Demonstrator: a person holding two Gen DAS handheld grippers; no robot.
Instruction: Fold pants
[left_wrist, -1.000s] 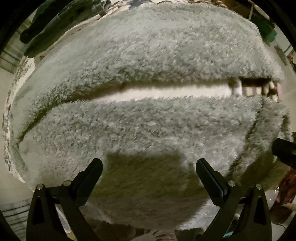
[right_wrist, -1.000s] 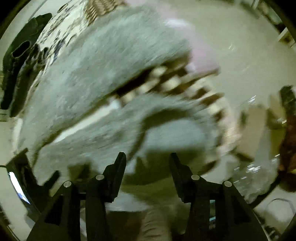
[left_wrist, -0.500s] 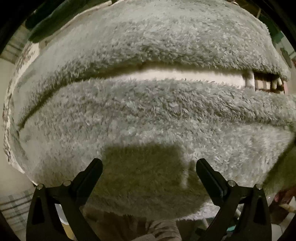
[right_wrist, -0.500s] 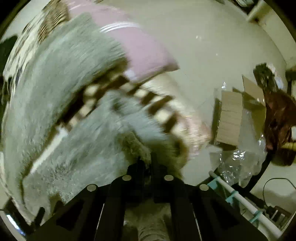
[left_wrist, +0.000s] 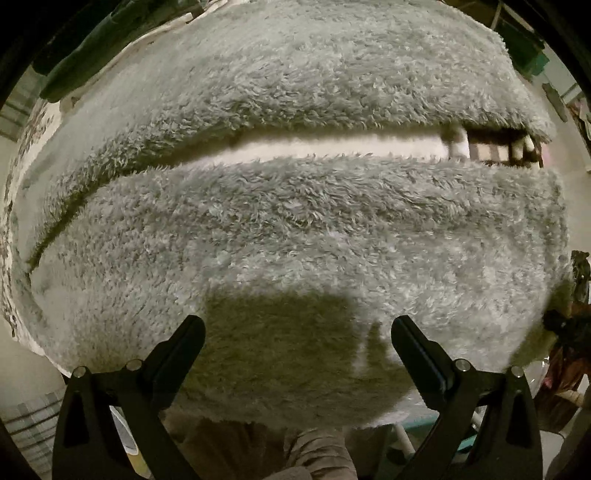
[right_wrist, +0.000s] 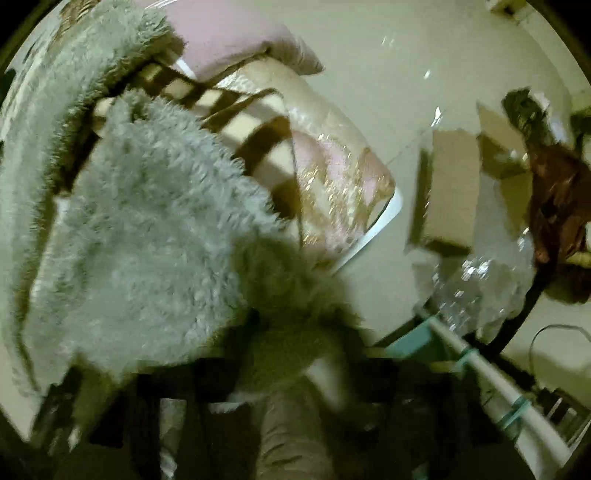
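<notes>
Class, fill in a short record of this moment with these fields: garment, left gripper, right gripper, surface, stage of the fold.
garment: fluffy grey pants, legs side by side
left gripper: left gripper open above the fabric, nothing between its fingers
right gripper: right gripper closing on an edge of the pants; view blurred
surface: patterned bed cover
stage of the fold: edge gripped, no fold made yet

Both wrist views face down, close over shared fleece pants (left_wrist: 295, 229), right blurred
</notes>
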